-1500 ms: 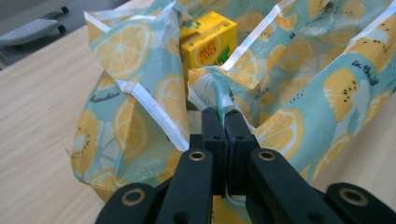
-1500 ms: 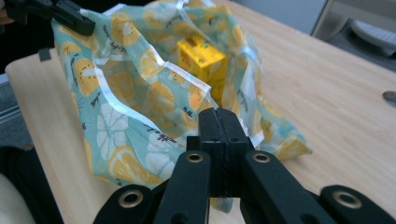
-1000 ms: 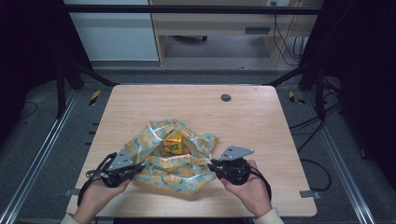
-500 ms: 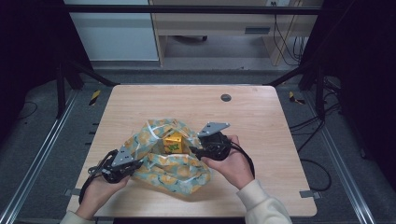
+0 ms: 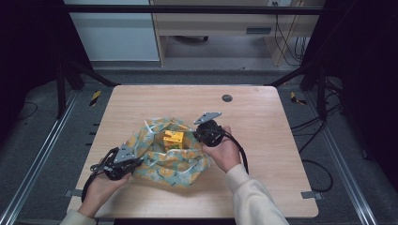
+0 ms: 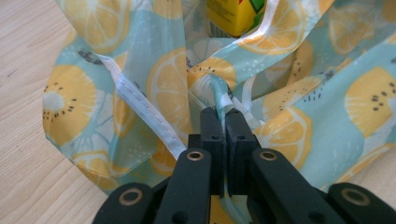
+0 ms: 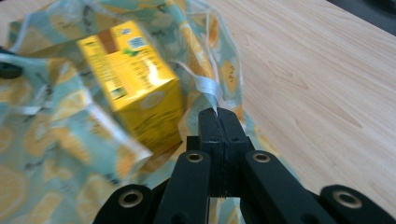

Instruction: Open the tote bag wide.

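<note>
Wooden worktop (image 5: pixel 263 122), lemon-print bag (image 5: pixel 173 159) crumpled mid-front, yellow carton (image 5: pixel 173 138) inside.
Left gripper (image 6: pixel 222 114) fingers pinch bag edge; right gripper (image 7: pixel 218 114) fingers just closed, seemingly on bag hem; carton label readable-ish in right gripper view.

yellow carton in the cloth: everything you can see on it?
The yellow carton is a small box-shaped drink pack, glossy card by its look, with printed text, a brown patch and a blue-white mark on the faces seen in the right gripper view. It sits on the lemon-print cloth, near its middle, with folds rising round it. Cloth touches its lower sides. Neither tool touches it; the right tool is shut on a cloth edge beside it.
</note>
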### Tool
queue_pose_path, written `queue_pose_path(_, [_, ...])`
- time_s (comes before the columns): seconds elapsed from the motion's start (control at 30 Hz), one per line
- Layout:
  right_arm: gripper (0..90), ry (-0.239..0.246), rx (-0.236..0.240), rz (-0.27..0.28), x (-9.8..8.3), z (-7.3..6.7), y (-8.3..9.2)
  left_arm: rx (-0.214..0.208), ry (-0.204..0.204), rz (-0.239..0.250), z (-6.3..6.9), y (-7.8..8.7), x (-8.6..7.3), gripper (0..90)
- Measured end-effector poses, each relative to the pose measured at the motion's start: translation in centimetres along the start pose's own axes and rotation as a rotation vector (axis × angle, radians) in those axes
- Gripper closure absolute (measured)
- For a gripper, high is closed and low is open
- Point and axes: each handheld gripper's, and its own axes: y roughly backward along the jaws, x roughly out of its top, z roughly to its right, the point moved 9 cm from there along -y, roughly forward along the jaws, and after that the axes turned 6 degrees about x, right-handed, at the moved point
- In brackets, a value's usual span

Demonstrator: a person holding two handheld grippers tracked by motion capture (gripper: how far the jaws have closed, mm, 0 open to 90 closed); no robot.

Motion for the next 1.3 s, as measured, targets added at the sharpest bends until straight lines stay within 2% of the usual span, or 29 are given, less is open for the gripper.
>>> queue_pose_path(0.13, [90.0, -0.027, -0.006, -0.021, 0.0, 1.6, -1.7, -0.003, -0.002, -0.038, -0.2, -0.9, -0.6, 88.3])
queue_pose_path(0.17, [90.0, -0.048, -0.005, -0.028, -0.2, 2.1, -2.3, -0.007, -0.003, -0.048, -0.2, -1.1, -0.8, 88.4])
queue_pose_path(0.33, [90.0, -0.089, -0.007, -0.054, -1.3, 3.2, -3.9, -0.017, -0.022, -0.078, 0.1, -1.4, -1.3, 88.4])
queue_pose_path(0.5, [90.0, -0.119, -0.008, -0.071, -2.1, 4.1, -4.2, -0.027, -0.031, -0.094, 0.4, -1.3, -1.8, 88.4])
queue_pose_path(0.77, [87.5, -0.119, -0.007, -0.079, -2.7, 4.2, -4.3, -0.056, -0.042, -0.103, 1.3, -1.0, -2.2, 88.4])
queue_pose_path(0.97, [77.3, -0.117, -0.021, -0.055, -2.5, 4.3, -3.9, -0.069, -0.046, -0.102, 1.8, -0.7, -2.2, 88.3])
queue_pose_path(1.1, [65.4, -0.106, -0.044, -0.03, -2.0, 4.3, -3.4, -0.077, -0.049, -0.102, 2.0, -0.7, -2.2, 88.3])
queue_pose_path(1.3, [51.1, -0.093, -0.075, 0.007, -0.7, 4.3, -1.5, -0.08, -0.051, -0.098, 2.2, -0.6, -2.2, 87.9])
